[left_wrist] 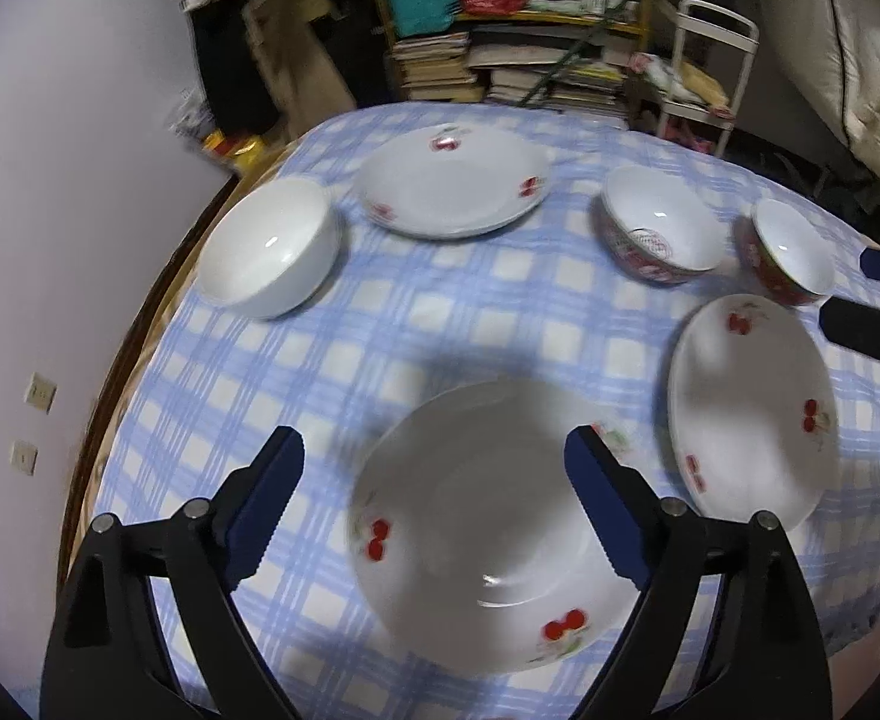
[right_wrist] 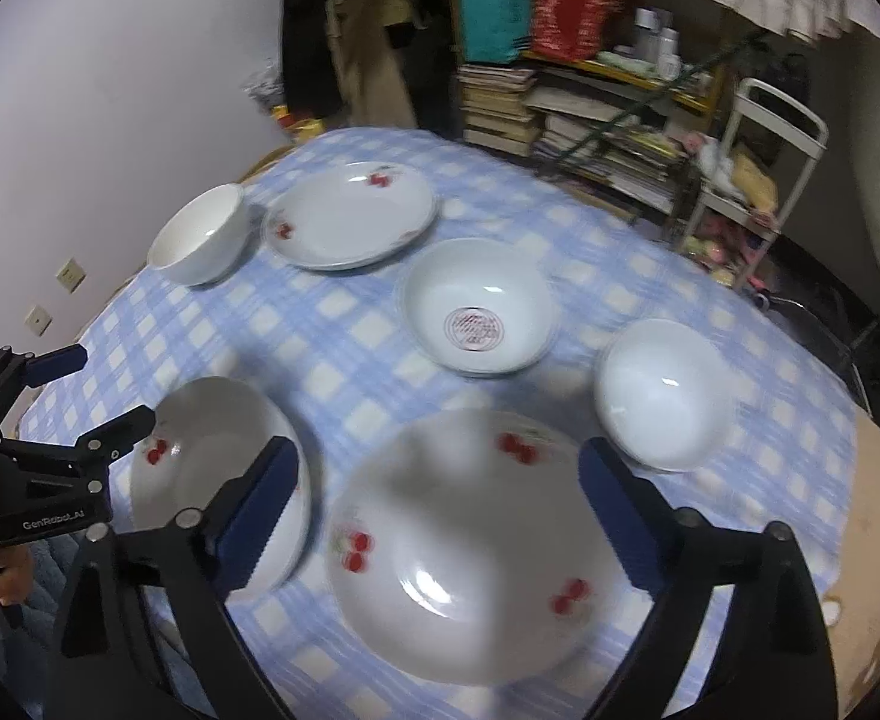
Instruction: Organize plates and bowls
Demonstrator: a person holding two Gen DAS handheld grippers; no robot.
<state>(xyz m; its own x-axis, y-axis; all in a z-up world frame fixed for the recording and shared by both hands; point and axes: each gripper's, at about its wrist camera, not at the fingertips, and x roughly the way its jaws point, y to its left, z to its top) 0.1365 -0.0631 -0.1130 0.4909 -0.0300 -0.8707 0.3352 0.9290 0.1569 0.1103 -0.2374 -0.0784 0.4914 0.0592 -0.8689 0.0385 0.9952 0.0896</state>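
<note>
1. A desk (left_wrist: 440, 324) with a blue-and-white checked cloth carries three cherry-patterned plates and three bowls, all lying apart from one another
2. The left tongs (left_wrist: 434, 450) hang above the near plate (left_wrist: 488, 540), their blue-padded fingers spread wide with nothing between them; this plate lies at the near edge of the desk, and a shadow falls across it
3. In the right wrist view the right tongs (right_wrist: 437, 456) are likewise spread wide and pinch nothing, hovering over the right plate (right_wrist: 470, 546), which lies just beside the near plate
4. The far plate (left_wrist: 455, 180) sits toward the back of the desk, with the plain white bowl (left_wrist: 269, 246) near it at the left edge
5. The patterned bowl (left_wrist: 659, 231), with a red round mark inside its bottom, stands right of the far plate, well apart from the white bowl
6. The small bowl (left_wrist: 791, 252) stands near the right plate's far rim, by the desk's right edge
7. Behind the desk, stacked books (left_wrist: 500, 69) fill a shelf, and a white cart (left_wrist: 710, 72) stands to the right of them
</note>
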